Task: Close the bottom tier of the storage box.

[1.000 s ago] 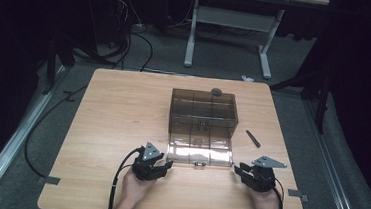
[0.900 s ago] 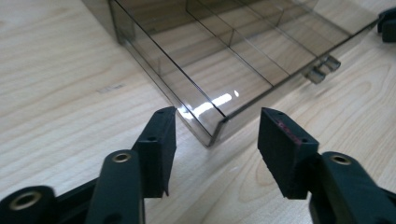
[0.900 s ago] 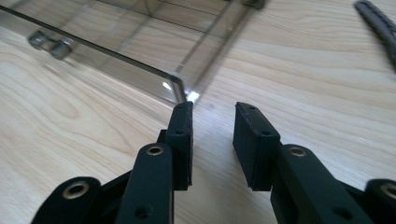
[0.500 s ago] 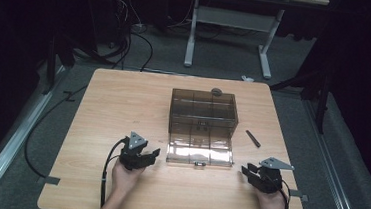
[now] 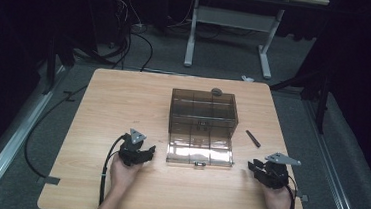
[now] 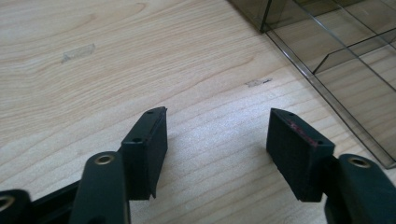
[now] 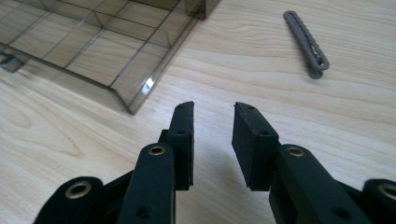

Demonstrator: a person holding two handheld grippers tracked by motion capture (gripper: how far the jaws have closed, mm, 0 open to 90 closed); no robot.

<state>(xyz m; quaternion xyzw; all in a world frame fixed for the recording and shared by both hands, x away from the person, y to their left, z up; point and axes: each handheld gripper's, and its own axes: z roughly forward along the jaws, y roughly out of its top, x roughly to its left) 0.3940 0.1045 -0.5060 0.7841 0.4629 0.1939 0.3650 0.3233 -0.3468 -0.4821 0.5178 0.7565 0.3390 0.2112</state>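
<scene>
A smoky clear plastic compartment box (image 5: 203, 108) stands mid-table, its lid (image 5: 200, 150) folded flat toward the front edge. My left gripper (image 5: 145, 152) rests low over the wood just left of the lid. Its jaws have just been opening and stand open (image 6: 217, 126) with only bare table between them; the lid's corner (image 6: 336, 70) lies up to their right. My right gripper (image 5: 253, 168) sits right of the lid, its jaws (image 7: 212, 121) parted a little and empty. The lid's corner (image 7: 135, 74) is ahead to their left.
A grey ribbed peg (image 5: 252, 138) (image 7: 308, 39) lies on the table (image 5: 123, 104) right of the box. A small round grey piece (image 5: 216, 92) sits at the box's back edge. A cable trails from each gripper toward the front edge.
The left hand drew away to the left from the lid and its jaws spread wider. The right hand shifted a little right, away from the lid.
</scene>
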